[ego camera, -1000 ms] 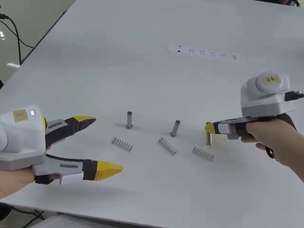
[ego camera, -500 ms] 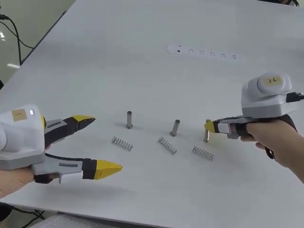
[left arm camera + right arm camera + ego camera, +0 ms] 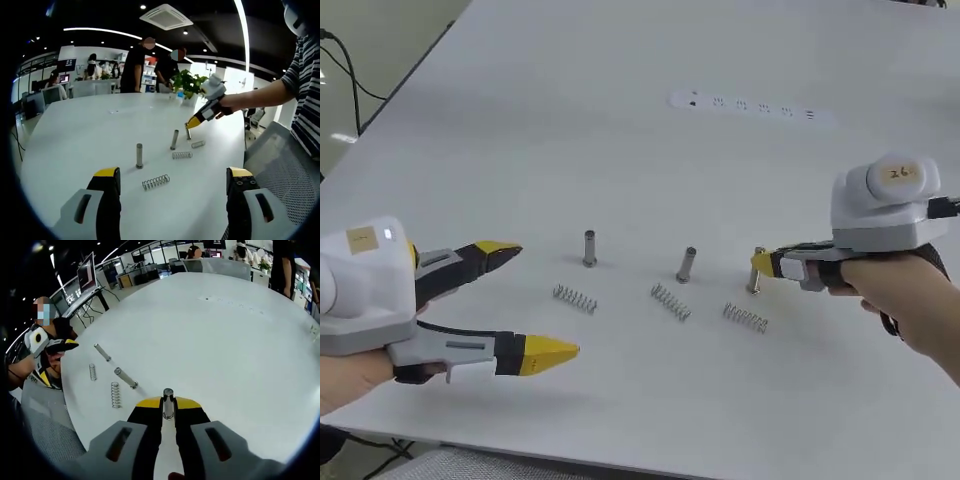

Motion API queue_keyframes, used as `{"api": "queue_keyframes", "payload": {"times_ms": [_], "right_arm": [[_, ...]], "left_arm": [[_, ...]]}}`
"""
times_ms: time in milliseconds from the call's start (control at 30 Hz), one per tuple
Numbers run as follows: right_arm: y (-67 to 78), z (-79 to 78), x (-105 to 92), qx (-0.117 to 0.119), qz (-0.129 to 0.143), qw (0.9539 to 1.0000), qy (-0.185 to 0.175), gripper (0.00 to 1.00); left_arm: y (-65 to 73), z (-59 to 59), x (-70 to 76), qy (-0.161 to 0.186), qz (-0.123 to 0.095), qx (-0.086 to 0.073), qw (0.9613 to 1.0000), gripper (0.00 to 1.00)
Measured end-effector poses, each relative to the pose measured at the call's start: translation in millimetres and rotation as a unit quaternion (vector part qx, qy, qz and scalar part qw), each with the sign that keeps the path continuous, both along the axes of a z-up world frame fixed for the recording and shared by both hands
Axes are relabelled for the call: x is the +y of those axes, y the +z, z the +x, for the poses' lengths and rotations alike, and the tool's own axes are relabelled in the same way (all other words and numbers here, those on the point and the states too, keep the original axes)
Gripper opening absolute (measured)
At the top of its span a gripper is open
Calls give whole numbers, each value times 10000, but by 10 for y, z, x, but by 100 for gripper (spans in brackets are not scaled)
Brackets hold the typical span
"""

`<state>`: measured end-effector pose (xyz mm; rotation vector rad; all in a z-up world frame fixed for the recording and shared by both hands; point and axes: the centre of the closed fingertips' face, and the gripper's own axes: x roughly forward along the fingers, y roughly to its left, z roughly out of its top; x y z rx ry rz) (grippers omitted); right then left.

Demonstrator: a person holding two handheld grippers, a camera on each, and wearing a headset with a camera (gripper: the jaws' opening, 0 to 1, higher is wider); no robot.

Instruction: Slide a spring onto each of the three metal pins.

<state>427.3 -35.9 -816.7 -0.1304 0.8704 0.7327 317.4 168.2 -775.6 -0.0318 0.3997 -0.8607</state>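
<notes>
White table [image 3: 620, 120]. Left gripper [image 3: 545, 300] hangs wide open, well left of the middle pin [image 3: 687, 264]. Right gripper [image 3: 760, 264] looks clamped on the upright pin [image 3: 168, 409] just right of it, I think. The nearest spring [image 3: 745, 318] lies flat, front-right of the middle pin, closer to the right gripper.

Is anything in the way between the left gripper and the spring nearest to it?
Nothing visible. Only bare table lies between the open left gripper and that spring; the nearest pin stands just beyond it.
</notes>
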Motion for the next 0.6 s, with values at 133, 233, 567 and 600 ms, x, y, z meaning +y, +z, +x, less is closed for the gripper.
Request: {"api": "queue_keyframes", "payload": {"times_ms": [133, 233, 567, 600], "right_arm": [[2, -3, -6, -49, 13, 10000, -20, 10], [6, -21, -9, -89, 31, 9999, -35, 10], [8, -69, -45, -179, 29, 9998, -7, 10], [8, -75, -48, -188, 19, 9998, -7, 10]], "left_arm": [[6, -2, -1, -2, -6, -7, 10000, 86], [3, -7, 1, 4, 1, -7, 10000, 86], [-26, -20, 2, 7, 4, 21, 10000, 85], [-22, -18, -1, 9, -1, 18, 10000, 85]]}}
